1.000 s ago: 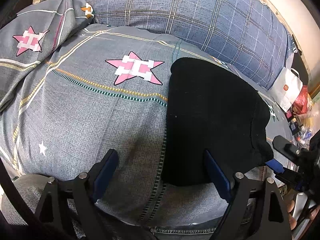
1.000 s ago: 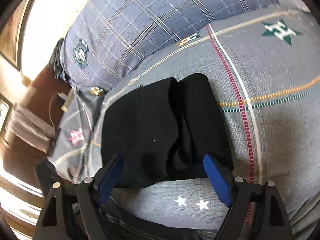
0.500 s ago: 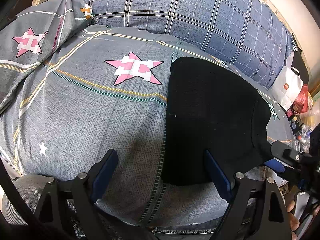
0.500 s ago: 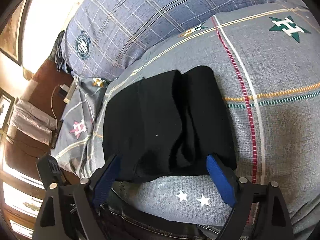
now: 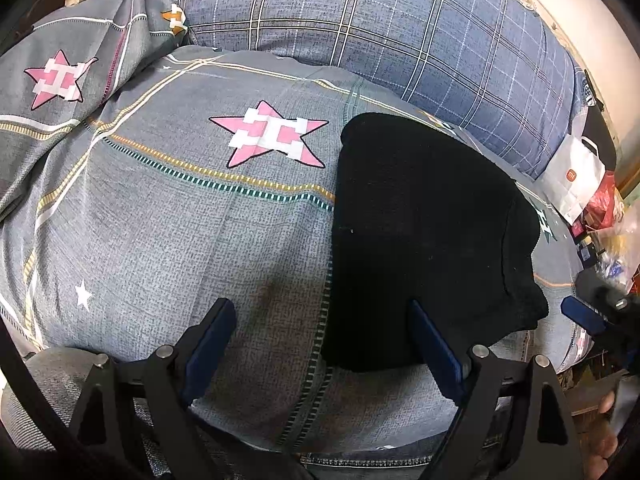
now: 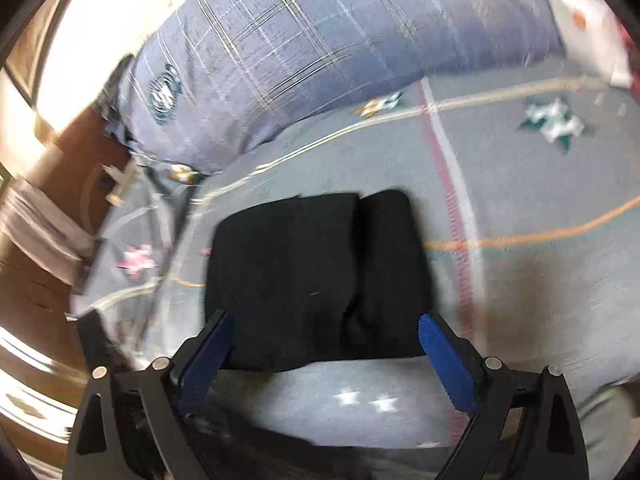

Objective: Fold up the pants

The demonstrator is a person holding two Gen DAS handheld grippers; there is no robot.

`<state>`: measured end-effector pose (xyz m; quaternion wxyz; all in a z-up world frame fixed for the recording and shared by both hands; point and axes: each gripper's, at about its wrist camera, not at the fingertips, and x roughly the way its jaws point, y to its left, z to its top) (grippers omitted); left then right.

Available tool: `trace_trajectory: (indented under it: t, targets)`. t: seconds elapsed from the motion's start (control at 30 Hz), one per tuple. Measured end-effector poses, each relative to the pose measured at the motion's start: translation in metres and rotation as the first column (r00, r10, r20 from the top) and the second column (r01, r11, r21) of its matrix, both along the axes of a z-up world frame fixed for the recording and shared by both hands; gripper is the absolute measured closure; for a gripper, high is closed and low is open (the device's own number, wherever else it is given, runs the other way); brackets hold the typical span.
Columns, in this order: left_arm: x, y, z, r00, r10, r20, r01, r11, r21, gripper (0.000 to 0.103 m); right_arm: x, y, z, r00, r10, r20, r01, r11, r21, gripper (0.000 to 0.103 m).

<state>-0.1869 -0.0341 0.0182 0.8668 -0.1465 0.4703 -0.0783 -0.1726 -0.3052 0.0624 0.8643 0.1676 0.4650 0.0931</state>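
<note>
The black pants [image 5: 424, 232] lie folded into a compact rectangle on the grey star-patterned bedspread [image 5: 180, 220]. My left gripper [image 5: 324, 344] is open and empty, hovering at the near left corner of the fold, with its right finger over the black cloth. In the right wrist view the pants [image 6: 316, 276] sit straight ahead, two folded lobes side by side. My right gripper [image 6: 324, 360] is open and empty just short of their near edge. The right gripper's blue finger also shows at the far right of the left wrist view [image 5: 582, 314].
A blue plaid pillow [image 5: 380, 28] lies along the back of the bed. A white paper bag [image 5: 576, 180] and red clutter stand past the bed's right edge. A wooden headboard and floor [image 6: 60, 184] lie to the left in the right wrist view.
The right gripper has pulled back and swung, blurring its view; the pants now look farther away. The left gripper and the pants have barely moved.
</note>
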Motion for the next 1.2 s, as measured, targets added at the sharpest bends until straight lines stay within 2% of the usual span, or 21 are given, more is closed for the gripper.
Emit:
trace_trajectory:
  t: [0.07,0.23,0.3,0.33,0.4,0.47,0.5,0.57,0.63,0.67,0.73,0.77,0.8,0.87,0.93,1.0,1.03,1.07,1.13,1.2]
  targets:
    - [0.0,0.0,0.0,1.0,0.0,0.0,0.0,1.0,0.0,0.014,0.004,0.001,-0.011,0.999,-0.015,-0.046,0.013,0.999,-0.046,0.008]
    - [0.0,-0.001,0.0,1.0,-0.002,0.006,0.001,1.0,0.014,0.014,0.01,0.004,-0.048,0.989,0.023,-0.149,-0.024,1.0,-0.006,0.008]
    - [-0.001,-0.004,0.002,1.0,-0.008,0.017,0.008,1.0,0.023,0.015,0.01,0.006,-0.054,0.988,0.027,-0.152,-0.029,1.0,-0.012,0.01]
    - [-0.002,-0.006,0.003,0.999,-0.018,0.027,0.018,0.999,0.028,0.016,0.01,0.006,-0.054,0.989,0.032,-0.144,-0.032,0.999,-0.001,0.015]
    - [-0.004,-0.011,0.006,0.998,-0.043,0.045,0.042,0.999,0.023,0.032,0.01,0.008,-0.051,0.99,0.043,-0.133,-0.046,0.999,-0.016,0.019]
    - [-0.007,-0.016,0.011,0.993,-0.093,0.074,0.093,0.996,-0.007,0.066,0.008,0.013,-0.046,0.992,0.058,-0.116,-0.063,0.997,-0.042,0.029]
    - [-0.009,-0.019,0.014,0.991,-0.104,0.088,0.104,0.995,0.004,0.066,0.008,0.017,-0.044,0.992,0.067,-0.109,-0.075,0.995,-0.066,0.031]
    - [-0.01,-0.022,0.016,0.989,-0.108,0.104,0.106,0.994,0.023,0.069,0.006,0.021,-0.042,0.992,0.074,-0.102,-0.082,0.993,-0.082,0.042]
    - [-0.006,-0.016,0.014,0.992,-0.092,0.092,0.093,0.996,-0.008,0.07,0.003,0.027,-0.044,0.987,0.12,-0.108,-0.121,0.993,0.001,0.071]
    - [-0.005,-0.015,0.013,0.993,-0.086,0.084,0.088,0.996,-0.02,0.07,0.001,0.031,-0.045,0.987,0.116,-0.112,-0.119,0.993,-0.018,0.072]
    - [-0.005,-0.017,0.013,0.993,-0.085,0.082,0.086,0.996,-0.01,0.068,0.001,0.038,-0.056,0.986,0.088,-0.138,-0.104,0.989,-0.108,0.072]
    - [-0.006,-0.02,0.014,0.992,-0.088,0.088,0.087,0.996,0.017,0.065,-0.001,0.037,-0.056,0.989,0.083,-0.12,-0.095,0.99,-0.106,0.072]
    - [-0.008,-0.024,0.015,0.991,-0.094,0.097,0.089,0.995,0.046,0.065,-0.003,0.036,-0.054,0.99,0.085,-0.111,-0.095,0.992,-0.088,0.071]
    - [-0.012,-0.027,0.017,0.99,-0.089,0.108,0.079,0.992,0.101,0.047,-0.006,0.029,-0.052,0.989,0.093,-0.112,-0.095,0.995,-0.014,0.07]
    - [-0.012,-0.028,0.016,0.991,-0.088,0.102,0.076,0.99,0.119,0.038,-0.012,0.013,-0.049,0.992,0.076,-0.101,-0.071,0.996,0.054,0.067]
    - [-0.011,-0.023,0.014,0.993,-0.08,0.088,0.071,0.993,0.094,0.033,-0.017,-0.002,-0.045,0.996,0.051,-0.074,-0.042,0.993,0.111,0.043]
    - [-0.011,-0.02,0.013,0.994,-0.072,0.08,0.066,0.995,0.076,0.032,-0.02,-0.009,-0.042,0.998,0.033,-0.058,-0.024,0.99,0.142,0.024]
    - [-0.012,-0.017,0.014,0.995,-0.069,0.077,0.064,0.996,0.058,0.032,-0.024,-0.016,-0.039,0.999,0.01,-0.047,-0.003,0.988,0.154,0.02]
    - [-0.014,-0.015,0.016,0.994,-0.063,0.086,0.059,0.997,0.051,0.03,-0.028,-0.024,-0.036,0.999,0.004,-0.039,0.003,0.987,0.163,0.02]
    - [-0.019,-0.02,0.02,0.992,-0.059,0.11,0.049,0.994,0.093,0.026,-0.031,-0.029,-0.032,0.999,0.003,-0.037,0.003,0.988,0.154,0.02]
